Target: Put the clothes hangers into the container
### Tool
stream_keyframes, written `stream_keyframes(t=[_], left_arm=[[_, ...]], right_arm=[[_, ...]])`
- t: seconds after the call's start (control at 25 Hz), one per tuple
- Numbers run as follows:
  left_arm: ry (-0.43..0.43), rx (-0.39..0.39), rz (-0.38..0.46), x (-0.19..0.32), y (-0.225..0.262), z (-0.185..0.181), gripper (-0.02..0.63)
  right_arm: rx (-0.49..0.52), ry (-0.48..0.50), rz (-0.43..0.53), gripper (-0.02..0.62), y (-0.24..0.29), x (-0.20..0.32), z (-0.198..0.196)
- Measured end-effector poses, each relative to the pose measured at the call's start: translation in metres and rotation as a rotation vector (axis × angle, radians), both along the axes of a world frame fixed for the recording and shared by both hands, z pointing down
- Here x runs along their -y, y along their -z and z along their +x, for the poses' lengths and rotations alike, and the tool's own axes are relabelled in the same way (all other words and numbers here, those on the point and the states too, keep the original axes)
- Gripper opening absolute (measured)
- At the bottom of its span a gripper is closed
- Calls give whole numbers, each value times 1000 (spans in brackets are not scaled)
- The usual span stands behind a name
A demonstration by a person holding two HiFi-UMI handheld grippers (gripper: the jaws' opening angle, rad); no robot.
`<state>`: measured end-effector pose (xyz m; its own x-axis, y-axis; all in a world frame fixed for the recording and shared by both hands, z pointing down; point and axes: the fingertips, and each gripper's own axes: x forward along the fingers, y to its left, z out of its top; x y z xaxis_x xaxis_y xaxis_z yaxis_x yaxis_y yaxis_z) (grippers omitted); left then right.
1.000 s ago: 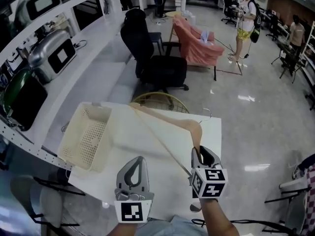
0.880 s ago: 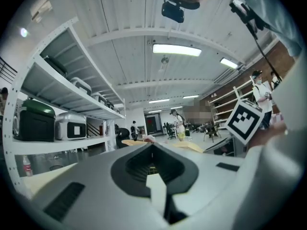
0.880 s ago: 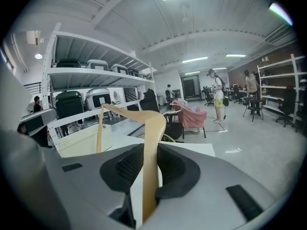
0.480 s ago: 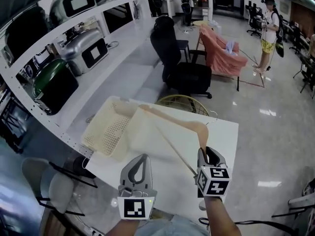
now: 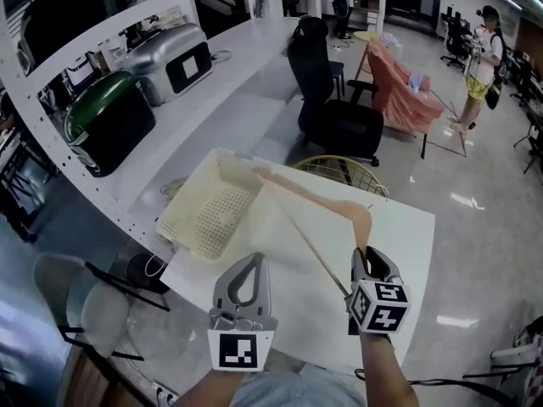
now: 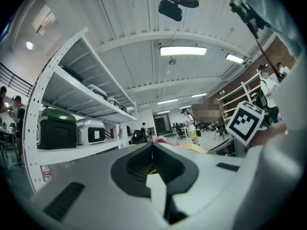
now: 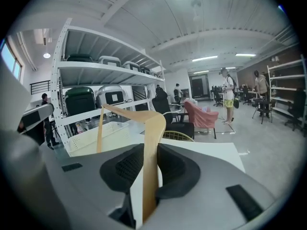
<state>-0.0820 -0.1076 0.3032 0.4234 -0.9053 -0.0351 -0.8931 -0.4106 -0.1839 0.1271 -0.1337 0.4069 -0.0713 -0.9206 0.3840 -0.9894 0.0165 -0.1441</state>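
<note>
Light wooden clothes hanger (image 5: 327, 203): clamped at one end in the right gripper (image 5: 363, 257), held over the white table (image 5: 280, 265), its far tip by the cream perforated plastic basket (image 5: 182, 219) at the far left corner. Left gripper (image 5: 251, 259): jaws together, empty, at the near edge.

White shelving (image 5: 246, 100) lines a glossy floor (image 5: 479, 227) beside a black chair (image 5: 335, 113).

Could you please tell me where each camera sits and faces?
Head view: person's head, steeply down onto white table; left gripper, right gripper show.
Left gripper view: on that gripper, along its shut jaws toward shelving.
Right gripper view: on that gripper, along jaws clamping the wooden hanger.
Head and right gripper views share wooden hanger and basket.
</note>
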Motion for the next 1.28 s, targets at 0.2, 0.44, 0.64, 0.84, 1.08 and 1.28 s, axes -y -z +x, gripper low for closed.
stream_keyframes(t=[0.2, 0.44, 0.64, 0.84, 1.08, 1.28], left_arm=[[-58, -5, -3, 32, -1, -49, 11], [-159, -19, -7, 72, -3, -96, 12], [-228, -29, -7, 94, 0, -119, 12], [-264, -37, -26, 100, -4, -122, 11], [-270, -12, -20, 98, -5, -112, 12], [-224, -2, -43, 94, -5, -108, 12]], right_arm=[[16, -41, -17, 94, -4, 23, -50], [13, -108, -9, 94, -1, 53, -110], [12, -169, -6, 94, 1, 63, -138], [9, -210, -5, 92, 3, 64, -142], [18, -230, -9, 92, 0, 60, -127], [20, -194, -17, 94, -1, 64, -123]])
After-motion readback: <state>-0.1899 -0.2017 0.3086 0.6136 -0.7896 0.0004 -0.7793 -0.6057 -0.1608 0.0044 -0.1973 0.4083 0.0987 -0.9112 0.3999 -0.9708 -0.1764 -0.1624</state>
